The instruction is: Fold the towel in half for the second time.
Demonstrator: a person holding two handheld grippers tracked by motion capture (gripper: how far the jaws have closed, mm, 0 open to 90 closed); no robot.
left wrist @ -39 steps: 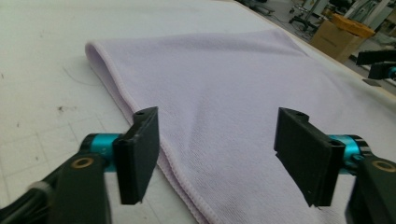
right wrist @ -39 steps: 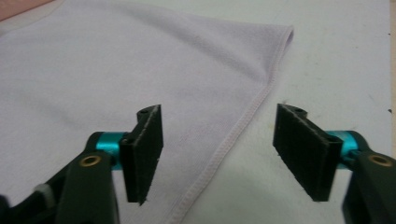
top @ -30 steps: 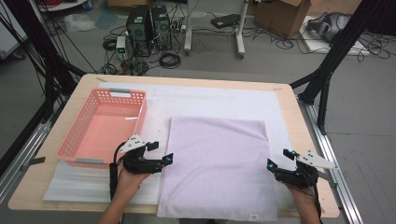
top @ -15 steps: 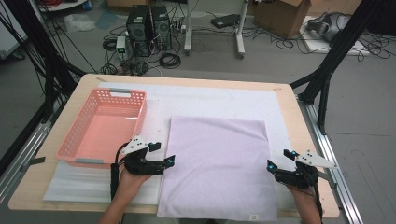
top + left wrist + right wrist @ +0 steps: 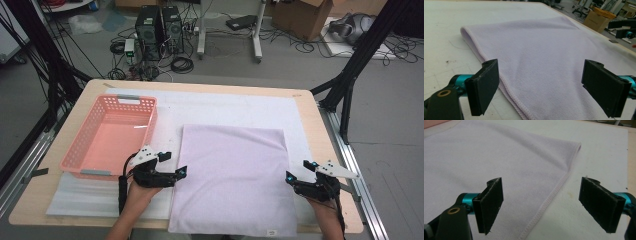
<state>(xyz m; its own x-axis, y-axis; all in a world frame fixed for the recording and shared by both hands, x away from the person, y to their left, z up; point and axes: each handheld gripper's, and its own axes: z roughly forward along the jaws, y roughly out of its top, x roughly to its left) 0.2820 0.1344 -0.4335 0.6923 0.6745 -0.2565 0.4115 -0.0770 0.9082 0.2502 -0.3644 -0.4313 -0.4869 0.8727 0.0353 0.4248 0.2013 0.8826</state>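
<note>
Across the middle of the high view lay a lilac towel (image 5: 231, 180), spread flat on a white mat (image 5: 230, 107) that covered the wooden counter (image 5: 325, 145). A small white label (image 5: 271, 232) sat at the towel's lower edge, near the bottom of the frame; its writing was too small to read. At lower left the left tool (image 5: 176, 173) rested just beside the towel's left edge, its jaws spread wide. At lower right the right tool (image 5: 295, 172) sat at the towel's right edge, also spread wide. A pink basket (image 5: 80, 150) stood at the left of the frame, beside the left tool, apart from the towel.

Seen from the left gripper view, the left tool (image 5: 540, 82) held its two black jaws wide apart, gripping nothing. The towel (image 5: 549, 55) filled the middle, its stitched hem running down between the jaws toward the bottom. The right tool (image 5: 624, 28) showed at the upper right edge.

Seen from the right gripper view, the right tool (image 5: 540, 203) was likewise wide and held nothing. The towel (image 5: 486, 157) covered the left and centre, with its hem passing between the jaws and its corner at upper right.
</note>
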